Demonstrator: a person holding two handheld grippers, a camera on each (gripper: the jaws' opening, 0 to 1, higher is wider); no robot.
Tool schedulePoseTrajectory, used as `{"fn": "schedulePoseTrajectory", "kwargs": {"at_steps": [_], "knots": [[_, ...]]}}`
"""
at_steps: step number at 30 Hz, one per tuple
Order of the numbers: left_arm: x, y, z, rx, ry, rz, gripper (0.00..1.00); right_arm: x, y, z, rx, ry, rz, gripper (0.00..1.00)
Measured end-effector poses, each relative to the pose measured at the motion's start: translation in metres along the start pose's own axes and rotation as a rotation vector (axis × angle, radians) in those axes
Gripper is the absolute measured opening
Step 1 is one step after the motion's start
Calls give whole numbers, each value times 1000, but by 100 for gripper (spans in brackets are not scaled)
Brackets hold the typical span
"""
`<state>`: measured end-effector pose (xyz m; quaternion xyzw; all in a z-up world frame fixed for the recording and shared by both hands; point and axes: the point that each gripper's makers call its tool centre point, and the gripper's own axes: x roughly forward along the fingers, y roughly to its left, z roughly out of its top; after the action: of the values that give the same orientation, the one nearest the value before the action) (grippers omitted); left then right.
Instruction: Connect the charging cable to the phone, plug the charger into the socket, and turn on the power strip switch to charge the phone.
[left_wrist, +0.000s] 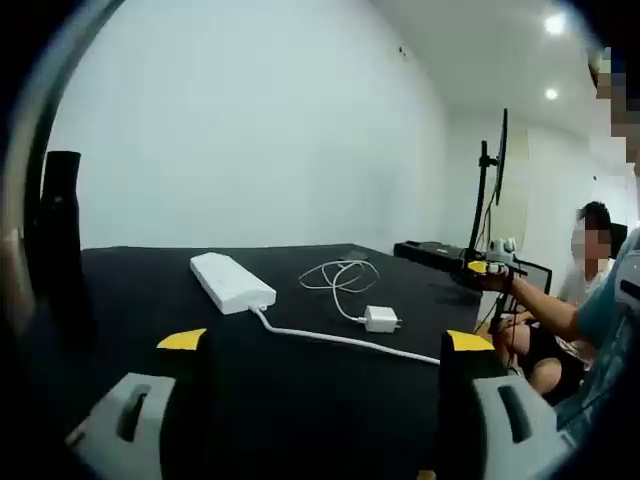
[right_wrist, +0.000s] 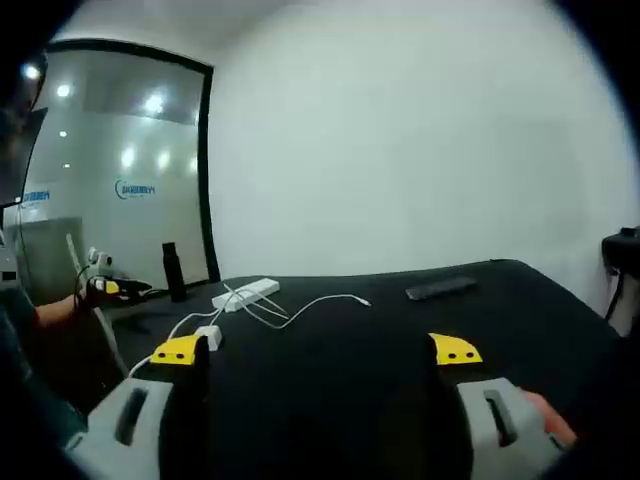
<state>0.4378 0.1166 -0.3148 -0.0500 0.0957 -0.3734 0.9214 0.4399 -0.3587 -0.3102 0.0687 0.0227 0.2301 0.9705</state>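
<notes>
Both tongs, left and right, apart, empty. Mid-bench: light rigid charger; take by body. Limp cable; pinch the plug end. Slick phone near the far edge.

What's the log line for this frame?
left gripper open | right gripper open | white charger unplugged beside white power strip | dark phone untouched

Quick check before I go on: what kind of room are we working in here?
Most likely an office or lab. There are plain white walls, a glass partition bearing a logo, a monitor on a stand, and a black-covered table holding a power strip and charger.
</notes>
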Motion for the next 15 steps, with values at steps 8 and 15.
{"fn": "schedulePoseTrajectory", "kwargs": {"at_steps": [8, 15], "knots": [[-2, -7, 0, 0, 1, 3, 80, 2, 1, -1, 0, 13, 4, 84], [0, -13, -1, -8, 2, -8, 80, 3, 2, -4, 2, 27, 9, 82]]}}
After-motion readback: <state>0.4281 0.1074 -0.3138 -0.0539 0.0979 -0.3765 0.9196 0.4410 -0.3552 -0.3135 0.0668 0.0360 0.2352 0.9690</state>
